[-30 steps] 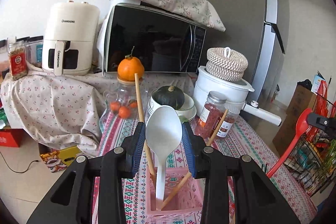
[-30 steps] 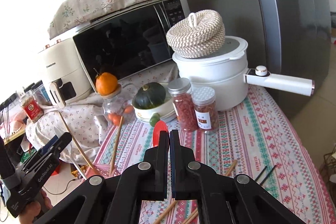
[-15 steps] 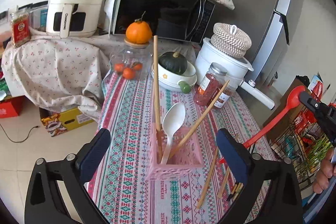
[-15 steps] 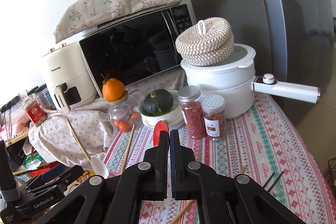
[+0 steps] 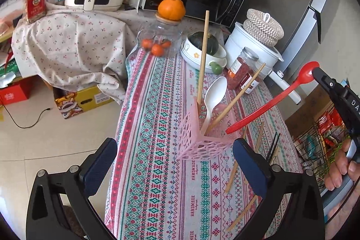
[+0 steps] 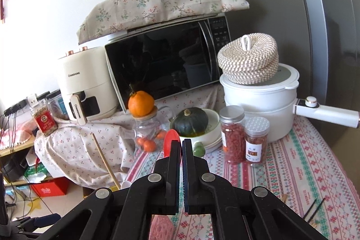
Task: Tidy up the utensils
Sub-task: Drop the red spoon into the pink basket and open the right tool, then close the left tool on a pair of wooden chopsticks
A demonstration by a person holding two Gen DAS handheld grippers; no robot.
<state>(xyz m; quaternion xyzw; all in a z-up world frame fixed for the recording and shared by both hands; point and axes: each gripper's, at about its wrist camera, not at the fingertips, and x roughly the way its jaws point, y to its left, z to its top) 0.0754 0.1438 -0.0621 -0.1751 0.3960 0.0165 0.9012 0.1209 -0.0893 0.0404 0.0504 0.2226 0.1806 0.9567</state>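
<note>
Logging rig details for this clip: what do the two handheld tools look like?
Both are matte black plastic with silver rivets at the linkage pivots. The left tool has dark blue rectangular pads on its fingers. The right tool has the same blue pad lining, and white lettering shows on its body in the left wrist view. No sleeves visible.

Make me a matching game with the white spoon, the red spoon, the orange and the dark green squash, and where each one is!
Things:
1. white spoon
2. red spoon
3. orange
4. dark green squash

Places:
A. on the lid of the glass jar
B. in the white bowl
C. standing in the pink basket
D. held by the right gripper

Pairs: 1-C, 2-D, 3-A, 4-B
</note>
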